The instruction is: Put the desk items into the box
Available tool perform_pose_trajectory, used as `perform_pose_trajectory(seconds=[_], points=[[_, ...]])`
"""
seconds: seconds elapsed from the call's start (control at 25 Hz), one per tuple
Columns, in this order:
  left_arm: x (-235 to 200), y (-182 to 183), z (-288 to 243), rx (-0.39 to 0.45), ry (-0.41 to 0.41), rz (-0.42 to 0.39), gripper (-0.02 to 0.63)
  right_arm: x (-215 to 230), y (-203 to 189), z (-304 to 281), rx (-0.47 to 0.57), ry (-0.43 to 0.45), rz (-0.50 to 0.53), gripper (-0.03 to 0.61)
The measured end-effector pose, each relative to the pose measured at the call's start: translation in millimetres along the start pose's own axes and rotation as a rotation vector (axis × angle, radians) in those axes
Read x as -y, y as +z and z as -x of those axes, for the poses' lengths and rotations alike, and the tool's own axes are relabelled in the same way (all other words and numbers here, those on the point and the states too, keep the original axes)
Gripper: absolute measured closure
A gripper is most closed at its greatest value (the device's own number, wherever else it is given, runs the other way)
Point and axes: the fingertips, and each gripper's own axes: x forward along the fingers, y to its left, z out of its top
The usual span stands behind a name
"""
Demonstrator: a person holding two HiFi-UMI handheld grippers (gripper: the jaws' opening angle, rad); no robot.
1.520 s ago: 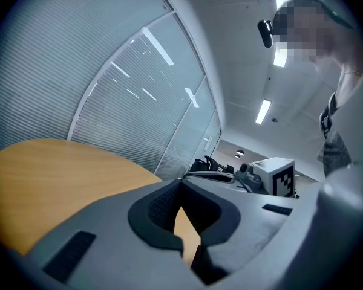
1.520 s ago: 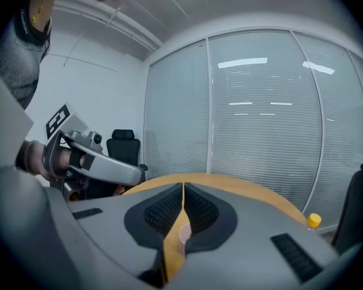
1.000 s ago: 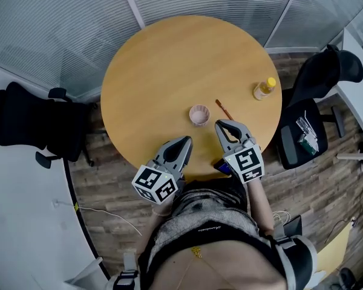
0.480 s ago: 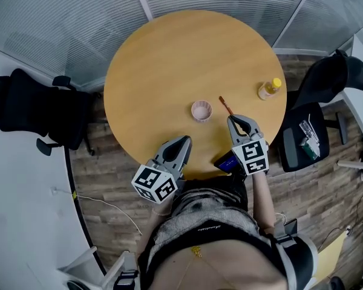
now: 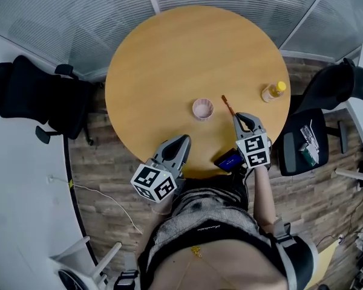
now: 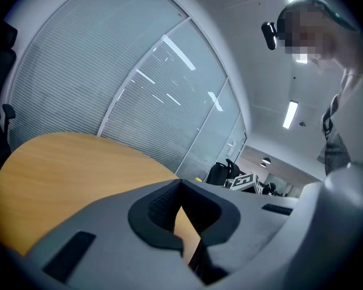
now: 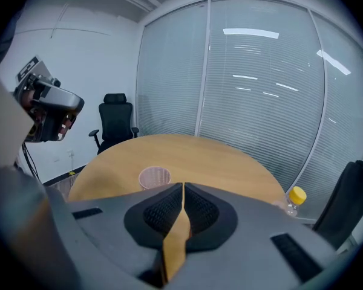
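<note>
Grey jaws, both pairs pressed together, nothing in them
Right gripper [image 5: 239, 117] sits tip-first just beside the stick [image 5: 226, 104]; left gripper [image 5: 184, 140] hangs over the table [image 5: 169, 59] edge.

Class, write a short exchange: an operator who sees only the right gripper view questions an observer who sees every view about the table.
Operator: What lies past my shut jaws?
Observer: A thin brown stick lies on the table just beyond the right gripper, to the right of the pink cup.
Operator: Where is the other gripper?
Observer: The left gripper is shut and empty, over the table's near edge.
</note>
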Motion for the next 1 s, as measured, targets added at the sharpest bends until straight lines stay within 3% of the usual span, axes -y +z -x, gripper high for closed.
perform_pose_trajectory(seconds=[0.4, 1.0], points=[[-11, -4, 1, 0.009, 0.052, 0.027, 0.612, 8, -33, -36, -0.137, 0.057, 0.099, 0.554], [-18, -15, 4, -0.027, 0.060, 0.041, 0.612, 13, -79, -76, -0.253, 0.084, 0.082, 0.552]])
